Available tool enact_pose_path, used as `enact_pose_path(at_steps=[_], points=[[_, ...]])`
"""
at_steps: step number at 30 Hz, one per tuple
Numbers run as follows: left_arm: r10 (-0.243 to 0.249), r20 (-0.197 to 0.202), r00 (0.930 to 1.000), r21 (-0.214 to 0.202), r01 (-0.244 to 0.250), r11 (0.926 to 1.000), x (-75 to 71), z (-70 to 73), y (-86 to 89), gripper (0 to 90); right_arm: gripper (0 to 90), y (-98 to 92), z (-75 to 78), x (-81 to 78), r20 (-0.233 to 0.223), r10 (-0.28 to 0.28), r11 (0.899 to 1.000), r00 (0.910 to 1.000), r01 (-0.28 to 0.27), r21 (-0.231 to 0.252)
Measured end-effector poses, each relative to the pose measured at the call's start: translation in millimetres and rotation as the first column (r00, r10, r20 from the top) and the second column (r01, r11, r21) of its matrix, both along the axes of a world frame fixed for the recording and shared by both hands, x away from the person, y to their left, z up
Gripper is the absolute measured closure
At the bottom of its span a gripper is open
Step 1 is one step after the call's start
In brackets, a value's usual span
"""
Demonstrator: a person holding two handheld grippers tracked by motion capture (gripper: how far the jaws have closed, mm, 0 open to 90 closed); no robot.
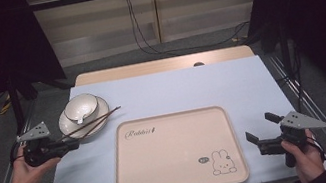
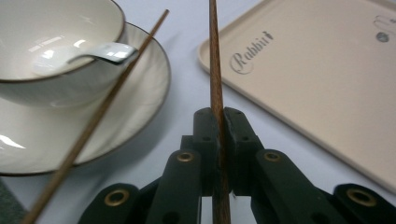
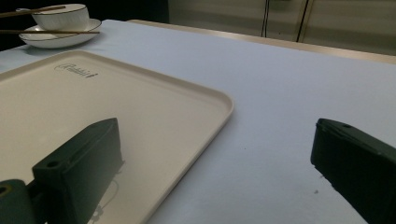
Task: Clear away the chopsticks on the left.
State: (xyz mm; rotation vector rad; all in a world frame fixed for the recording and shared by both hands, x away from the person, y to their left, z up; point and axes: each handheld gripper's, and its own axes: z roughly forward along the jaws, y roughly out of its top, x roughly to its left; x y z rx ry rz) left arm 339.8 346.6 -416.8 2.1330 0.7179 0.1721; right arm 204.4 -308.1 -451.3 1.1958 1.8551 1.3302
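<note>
L gripper [image 2: 219,122]: jaws pinched together on one chopstick [image 2: 214,70], near its butt end; I hold it low at the table's left edge, pointing toward the tray.
Held stick: runs fwd from the jaws, past the saucer's right side; in the high view its far end reaches over the saucer rim. Can't tell if it's lifted clear or resting on the rim.
2nd chopstick [image 2: 112,93]: loose, slants across the saucer [image 2: 154,70] just beside the bowl [image 2: 60,32], angled away from the held one.
Spoon [image 2: 100,50]: white, lies in the bowl, handle over the rim toward the loose stick.
Tray [image 2: 327,79]: beige, "Rabbit" print, bare, mid-table, just right of the saucer.
R gripper [image 1: 263,134]: jaws wide apart, nothing between them; I keep it off the tray's right edge, aimed across the tray [image 3: 116,107] at the dishes.
Table cloth [image 1: 190,86]: pale blue, flat.
Step, my guess: moving the sticks off the saucer, prob. onto the tray.
Risk 1: grip is far back on a thin round stick, so long lever; tip could droop or swivel in the jaws if I swing fast.
Risk 2: held tip may drag the loose stick, roll it off the saucer or knock the spoon handle.
Risk 3: lifting too flat could catch the saucer rim and shift bowl + saucer toward the table edge.
</note>
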Motion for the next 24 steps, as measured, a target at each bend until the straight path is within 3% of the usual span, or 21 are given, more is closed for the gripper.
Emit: enact_pose_path(at_steps=[2,3,5,8,11,13,15,17,18,21,24], points=[[0.003,0.005,1.0,0.006,-0.003,1.0,-2.5,-0.2,-1.6,84.4,1.6,0.1,-0.1,0.2,-0.003,0.0,1.0,1.0,0.0,0.002],[0.014,-0.018,0.9997,-0.002,-0.014,0.9999,-7.9,-1.1,-5.2,84.4,1.6,0.1,-0.1,0.2,-0.003,0.0,1.0,1.0,0.0,0.002],[0.023,-0.025,0.9994,-0.013,-0.023,0.9996,-14.9,-1.7,-8.7,84.4,1.6,0.4,-0.1,0.6,-0.002,0.002,1.0,1.0,-0.002,0.004],[0.072,-0.038,0.9967,-0.035,-0.073,0.9967,-30.1,-0.5,-16.2,84.4,1.6,1.1,0.0,0.7,-0.005,0.005,1.0,1.0,-0.005,0.003],[0.092,-0.041,0.9949,-0.052,-0.094,0.9942,-37.7,0.6,-19.4,84.4,1.6,1.1,0.2,0.5,-0.003,0.008,1.0,1.0,-0.008,0.003],[0.172,-0.052,0.9837,-0.059,-0.175,0.9828,-50.2,2.1,-25.0,84.4,1.6,1.2,0.3,0.4,-0.003,0.006,1.0,1.0,-0.006,0.002],[0.203,-0.06,0.9773,-0.069,-0.207,0.9759,-57.6,3.0,-29.1,84.4,1.6,1.2,0.3,0.5,-0.002,0.005,1.0,1.0,-0.005,0.003],[0.207,-0.063,0.9764,-0.071,-0.211,0.975,-60.4,3.4,-31.3,84.4,1.6,1.2,0.3,0.5,-0.002,0.004,1.0,1.0,-0.004,0.003],[0.225,-0.059,0.9726,-0.081,-0.229,0.97,-68.1,5.0,-38.0,84.4,1.6,1.2,0.3,0.8,-0.002,0.005,1.0,1.0,-0.005,0.001],[0.247,-0.055,0.9674,-0.079,-0.251,0.9647,-76.8,6.1,-47.4,84.3,1.6,1.3,0.4,0.9,0.0,0.007,1.0,1.0,-0.007,0.001],[0.246,-0.063,0.9672,-0.076,-0.251,0.9651,-84.7,5.3,-58.1,84.3,1.6,1.4,0.6,0.9,0.003,0.009,1.0,1.0,-0.009,0.003]])
